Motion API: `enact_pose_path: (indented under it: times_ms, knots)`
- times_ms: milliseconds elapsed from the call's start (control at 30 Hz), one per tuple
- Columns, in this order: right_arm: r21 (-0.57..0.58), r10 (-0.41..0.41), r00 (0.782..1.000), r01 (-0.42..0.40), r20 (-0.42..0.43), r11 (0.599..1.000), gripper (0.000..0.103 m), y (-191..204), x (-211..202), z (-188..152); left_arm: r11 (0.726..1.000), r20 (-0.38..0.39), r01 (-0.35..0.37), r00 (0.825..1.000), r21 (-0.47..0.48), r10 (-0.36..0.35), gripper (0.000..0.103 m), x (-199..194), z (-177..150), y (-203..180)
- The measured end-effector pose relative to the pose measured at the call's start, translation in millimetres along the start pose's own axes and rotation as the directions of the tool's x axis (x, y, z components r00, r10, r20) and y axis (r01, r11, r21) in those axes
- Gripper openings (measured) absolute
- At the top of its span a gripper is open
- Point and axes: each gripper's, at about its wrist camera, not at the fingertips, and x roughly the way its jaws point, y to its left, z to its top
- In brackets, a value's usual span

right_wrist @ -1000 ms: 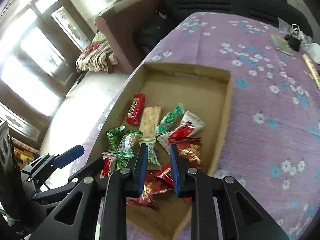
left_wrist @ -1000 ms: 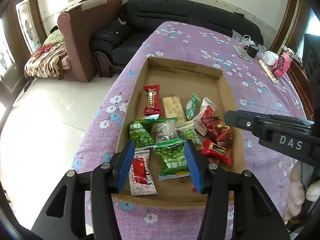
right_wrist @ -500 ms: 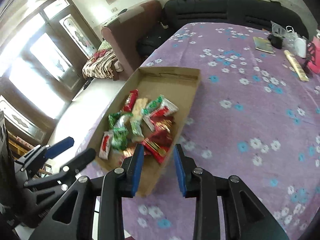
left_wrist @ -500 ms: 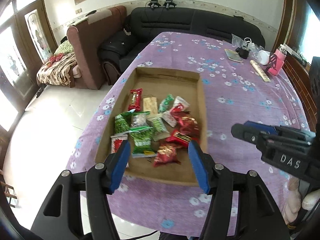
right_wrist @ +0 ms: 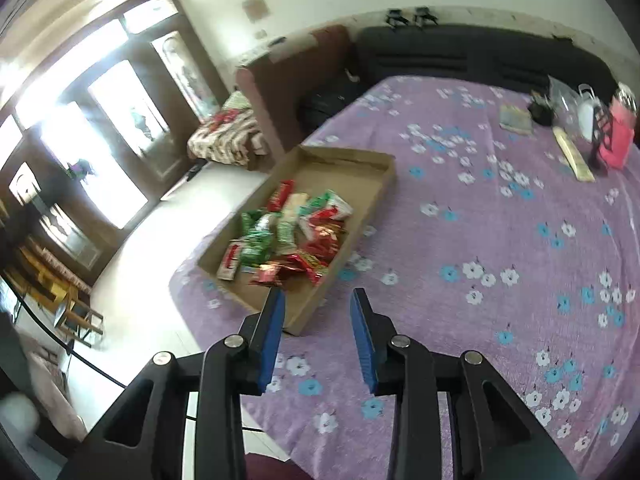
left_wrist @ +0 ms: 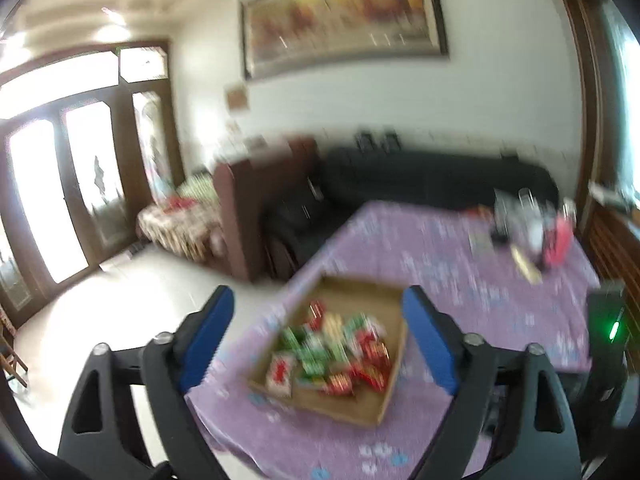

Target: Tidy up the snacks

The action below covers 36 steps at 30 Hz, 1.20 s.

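A shallow cardboard box lies near the left edge of a purple flowered table. It holds a pile of red and green snack packets. The blurred left wrist view shows the box and the packets too. My left gripper is wide open and empty, held high and well back from the box. My right gripper is open and empty, above the table's near edge just short of the box.
A pink bottle, a booklet, a long pale stick and small items sit at the table's far right. A black sofa and a brown armchair stand behind. Tiled floor lies to the left.
Both grippers have pulled up and back from the box, which now looks much smaller. The left gripper has opened wider and its view has tilted up toward the wall.
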Motion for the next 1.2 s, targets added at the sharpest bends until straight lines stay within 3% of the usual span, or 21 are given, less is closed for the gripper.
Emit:
enact_pose_path:
  times_ms: [67, 133, 233, 367, 467, 600, 700, 800, 933, 1067, 1200]
  knots:
    - [-0.029, 0.017, 1.0, -0.017, 0.023, 0.999, 0.037, 10, -8, -1, 0.999, 0.095, -0.031, 0.995, -0.027, 0.033, 0.095, -24, 14, 10]
    - [-0.062, 0.035, 0.998, -0.032, 0.047, 0.998, 0.042, 21, -16, -1, 0.998, 0.13, -0.028, 0.991, -0.048, 0.034, 0.097, -37, 25, 17]
    - [-0.104, 0.06, 0.996, -0.053, 0.062, 0.993, 0.044, 33, -19, -2, 0.996, 0.105, -0.069, 0.992, -0.064, 0.075, 0.098, -39, 36, 25]
    - [-0.124, 0.095, 0.994, -0.088, 0.054, 0.988, 0.044, 44, -16, -8, 0.972, 0.048, -0.22, 0.973, -0.08, 0.224, 0.098, -36, 38, 29]
    - [-0.132, 0.096, 0.994, -0.088, 0.052, 0.987, 0.044, 46, -15, -10, 0.967, 0.056, -0.245, 0.967, -0.074, 0.25, 0.098, -36, 33, 27]
    - [-0.141, 0.079, 0.996, -0.072, 0.049, 0.987, 0.046, 47, -11, -11, 0.982, -0.044, -0.133, 0.991, -0.137, 0.128, 0.098, -13, 21, 35]
    - [-0.162, 0.049, 0.998, -0.04, 0.046, 0.986, 0.052, 53, -2, -15, 0.98, -0.125, -0.097, 0.989, -0.175, 0.076, 0.099, 8, 7, 42]
    - [-0.174, 0.03, 0.999, -0.028, 0.011, 0.984, 0.053, 59, 14, -17, 0.982, -0.22, -0.103, 0.973, -0.159, 0.066, 0.099, 36, -12, 46]
    - [-0.179, -0.007, 0.999, -0.001, -0.045, 0.984, 0.053, 69, 43, -17, 0.989, -0.343, -0.103, 0.937, -0.103, 0.062, 0.099, 72, -39, 48]
    - [-0.175, -0.054, 0.995, 0.039, -0.085, 0.984, 0.053, 75, 68, -15, 0.992, -0.424, -0.084, 0.905, -0.098, 0.035, 0.099, 98, -62, 56]
    - [-0.15, -0.095, 0.989, 0.077, -0.115, 0.986, 0.053, 75, 89, -9, 0.993, -0.468, -0.069, 0.884, -0.094, 0.017, 0.099, 118, -73, 65]
